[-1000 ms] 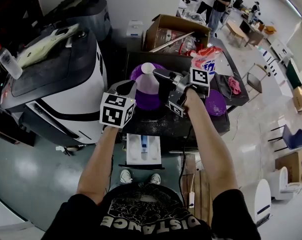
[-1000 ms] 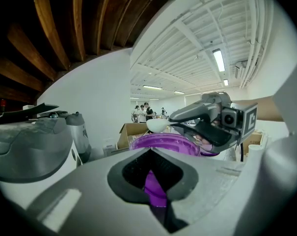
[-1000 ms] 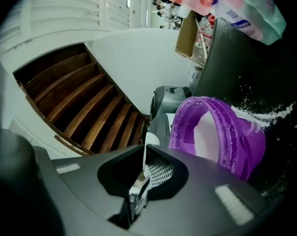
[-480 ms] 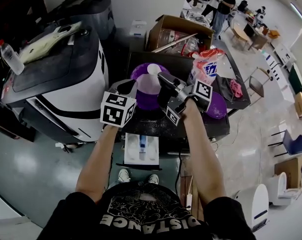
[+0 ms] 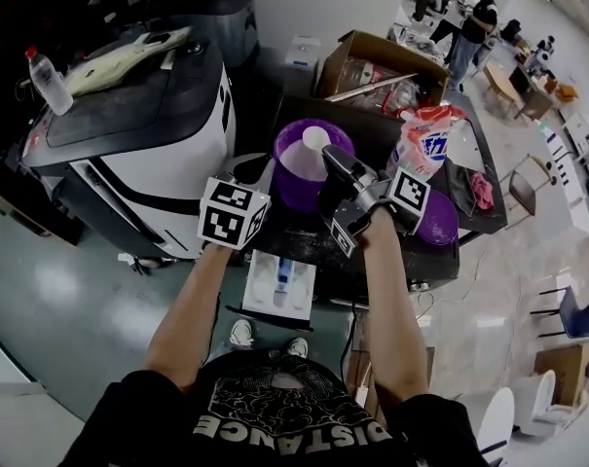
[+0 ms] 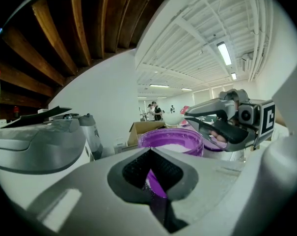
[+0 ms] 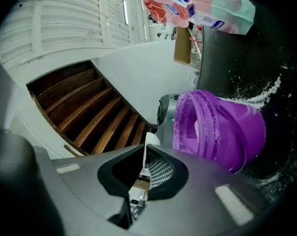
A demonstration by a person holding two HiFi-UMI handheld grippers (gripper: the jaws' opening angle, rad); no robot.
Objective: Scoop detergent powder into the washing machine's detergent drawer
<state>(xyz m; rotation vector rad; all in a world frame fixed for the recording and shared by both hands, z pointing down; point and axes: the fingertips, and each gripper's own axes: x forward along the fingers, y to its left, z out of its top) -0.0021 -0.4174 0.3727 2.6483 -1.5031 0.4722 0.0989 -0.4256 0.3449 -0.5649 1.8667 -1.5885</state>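
1. Purple round plastic tub [image 5: 296, 191] stands on the black tabletop [image 5: 294, 233] at 12 o'clock from the person, with white detergent powder [image 6: 176, 149] inside.
2. Left tongs [image 6: 152, 178] are clenched on the tub's rim at about 8 o'clock, which steadies it.
3. Right tongs [image 7: 142, 168] grasp the thin handle of a white plastic scoop [image 5: 316, 138]. Its bowl hangs over the tub's mouth, and I cannot tell whether it is loaded.
4. The scoop looks light and stiff. It is probably best pinched on the flat handle, back from the bowl, and kept level. Loose powder spills easily, as the grains scattered on the tabletop suggest.
5. White detergent drawer [image 5: 279, 285] stands pulled open at 6 o'clock from the tub, below the tabletop edge and well apart from the scoop.
6. Pink-and-white detergent bag [image 5: 425, 139] sits at 2 o'clock from the tub.
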